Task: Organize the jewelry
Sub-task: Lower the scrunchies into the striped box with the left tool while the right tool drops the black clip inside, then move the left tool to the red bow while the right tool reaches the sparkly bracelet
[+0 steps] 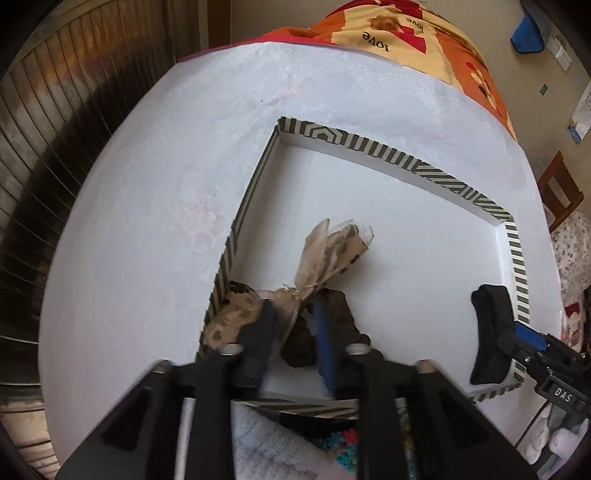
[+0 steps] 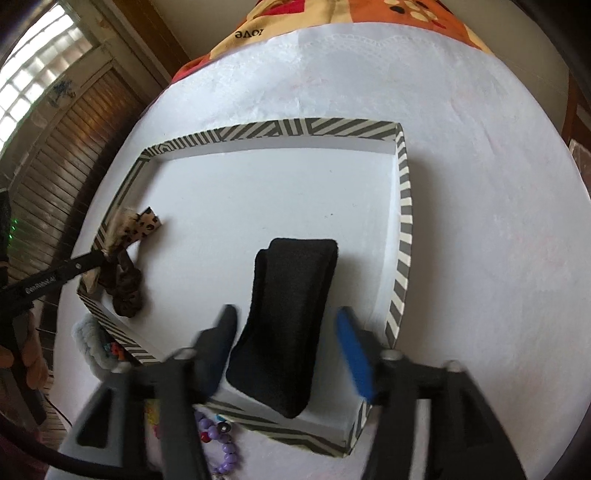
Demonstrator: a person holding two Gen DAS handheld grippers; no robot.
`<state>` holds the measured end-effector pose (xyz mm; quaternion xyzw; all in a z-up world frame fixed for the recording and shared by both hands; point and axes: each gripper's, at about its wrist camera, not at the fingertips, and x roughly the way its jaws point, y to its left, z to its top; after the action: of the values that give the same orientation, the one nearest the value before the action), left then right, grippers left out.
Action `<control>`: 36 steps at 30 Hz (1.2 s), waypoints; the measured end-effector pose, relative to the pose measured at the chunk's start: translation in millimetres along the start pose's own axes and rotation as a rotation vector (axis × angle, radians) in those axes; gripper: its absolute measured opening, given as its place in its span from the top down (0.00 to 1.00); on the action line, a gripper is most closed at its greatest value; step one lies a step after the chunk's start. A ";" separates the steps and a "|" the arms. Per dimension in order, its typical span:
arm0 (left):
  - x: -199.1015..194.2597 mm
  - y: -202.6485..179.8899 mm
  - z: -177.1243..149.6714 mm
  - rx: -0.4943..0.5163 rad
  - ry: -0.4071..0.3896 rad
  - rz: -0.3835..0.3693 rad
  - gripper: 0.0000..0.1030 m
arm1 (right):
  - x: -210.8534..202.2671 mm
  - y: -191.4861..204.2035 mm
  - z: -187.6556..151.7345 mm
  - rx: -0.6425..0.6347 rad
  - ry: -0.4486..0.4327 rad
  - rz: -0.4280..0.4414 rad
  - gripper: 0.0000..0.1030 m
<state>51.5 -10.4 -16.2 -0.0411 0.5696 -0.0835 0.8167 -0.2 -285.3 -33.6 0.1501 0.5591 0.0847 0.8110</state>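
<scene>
A shallow white box (image 1: 388, 151) with a black-and-white striped rim lies on the white table; it also shows in the right wrist view (image 2: 404, 221). My left gripper (image 1: 295, 314) is shut on a beige leopard-print bow (image 1: 332, 247) at the box's left corner, next to a brown scrunchie (image 1: 332, 332). The bow (image 2: 142, 225) and scrunchie (image 2: 127, 288) also show in the right wrist view. My right gripper (image 2: 288, 325) is open, its fingers either side of a black headband (image 2: 291, 314) lying in the box. The headband (image 1: 489, 332) shows in the left wrist view too.
Purple beads (image 2: 221, 443), a light blue fluffy item (image 2: 88, 339) and colourful pieces (image 1: 343, 443) lie on the table in front of the box. An orange patterned cloth (image 1: 424, 33) lies at the table's far edge. A wooden chair (image 1: 561, 188) stands at the right.
</scene>
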 end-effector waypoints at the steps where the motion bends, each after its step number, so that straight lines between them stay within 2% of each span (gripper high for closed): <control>1: -0.4 0.9 -0.4 -0.005 0.005 -0.019 0.72 | -3.4 -0.1 -1.0 0.008 -0.010 0.010 0.39; 7: -12.0 4.7 -8.4 -0.028 0.001 -0.052 0.70 | -32.5 6.4 -7.0 0.016 -0.066 0.032 0.39; 14: -45.4 6.1 -20.9 -0.010 -0.081 -0.024 0.69 | -66.5 29.0 -20.9 -0.023 -0.120 0.046 0.37; 24: -83.4 12.8 -55.3 0.013 -0.131 -0.004 0.69 | -83.2 62.3 -50.9 -0.059 -0.135 0.070 0.37; 36: -110.2 22.8 -112.3 0.052 -0.126 0.001 0.69 | -92.4 95.9 -104.1 -0.085 -0.131 0.056 0.36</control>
<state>-88.8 35.3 42.8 -0.0248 0.5145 -0.0950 0.8519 -127.7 -207.8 45.9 0.1363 0.4962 0.1209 0.8489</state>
